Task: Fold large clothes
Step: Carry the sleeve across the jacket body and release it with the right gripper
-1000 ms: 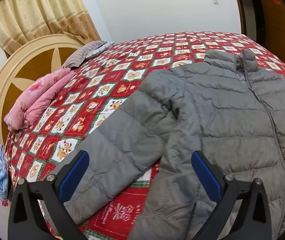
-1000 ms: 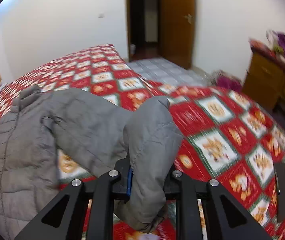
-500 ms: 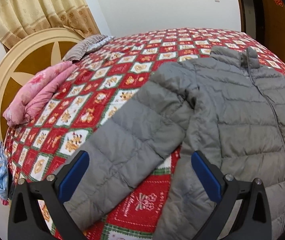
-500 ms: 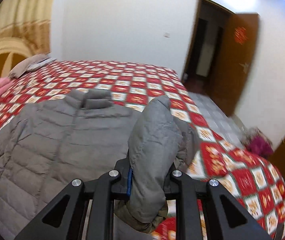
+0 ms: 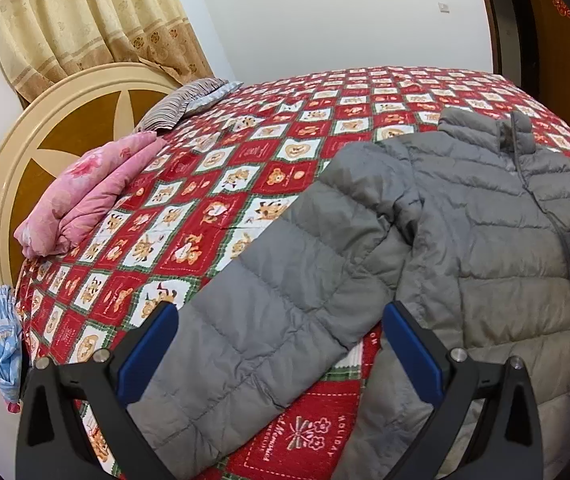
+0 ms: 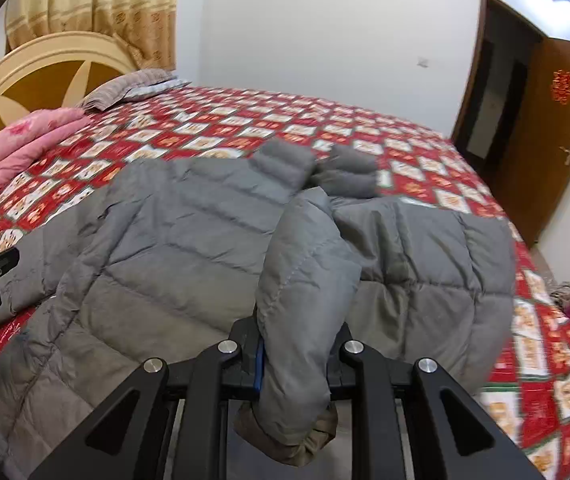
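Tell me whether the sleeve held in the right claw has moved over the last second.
Yes. The right claw has swung the gripped sleeve away from the door side, across over the jacket body toward the headboard.

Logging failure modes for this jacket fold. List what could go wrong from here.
1. The right gripper is shut on one sleeve near its cuff only; the slick puffy fabric could slip out before it lies across the jacket.
2. The lifted sleeve is bunched and may land creased over the zipper.
3. The left gripper is open over the other sleeve, which lies spread on the bedspread; a shallow pinch might also catch that cover.
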Action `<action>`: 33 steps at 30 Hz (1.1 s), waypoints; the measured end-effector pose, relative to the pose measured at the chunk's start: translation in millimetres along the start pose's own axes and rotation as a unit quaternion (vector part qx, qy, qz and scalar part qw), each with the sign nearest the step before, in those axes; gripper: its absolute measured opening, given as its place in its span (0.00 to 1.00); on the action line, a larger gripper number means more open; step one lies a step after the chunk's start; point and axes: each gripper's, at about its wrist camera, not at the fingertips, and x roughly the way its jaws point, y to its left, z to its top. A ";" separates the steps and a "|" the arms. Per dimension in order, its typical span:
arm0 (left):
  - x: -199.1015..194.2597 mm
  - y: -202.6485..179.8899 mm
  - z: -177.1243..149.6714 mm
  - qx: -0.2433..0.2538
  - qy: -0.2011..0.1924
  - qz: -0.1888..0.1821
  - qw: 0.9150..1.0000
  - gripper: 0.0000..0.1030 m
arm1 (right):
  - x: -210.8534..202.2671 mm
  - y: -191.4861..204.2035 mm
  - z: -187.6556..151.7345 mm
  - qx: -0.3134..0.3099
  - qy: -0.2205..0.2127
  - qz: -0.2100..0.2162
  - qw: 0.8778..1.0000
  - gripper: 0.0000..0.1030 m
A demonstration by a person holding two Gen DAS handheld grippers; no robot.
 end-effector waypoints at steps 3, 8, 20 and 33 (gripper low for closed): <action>4.4 2.9 1.4 -0.003 0.004 0.006 1.000 1.00 | 16.4 17.2 -3.1 0.000 0.016 0.037 0.999 0.44; 7.8 1.8 8.3 -0.004 0.004 0.014 1.000 1.00 | 0.1 44.0 -13.1 -0.026 0.010 0.109 0.994 0.68; -30.9 -74.2 51.6 0.015 -0.050 -0.044 0.998 1.00 | -66.6 -29.4 -67.5 -0.032 0.024 0.108 0.993 0.68; 40.0 -172.4 37.7 0.113 -0.059 0.104 0.986 1.00 | -11.4 -202.2 -42.6 0.181 0.022 -0.026 0.983 0.68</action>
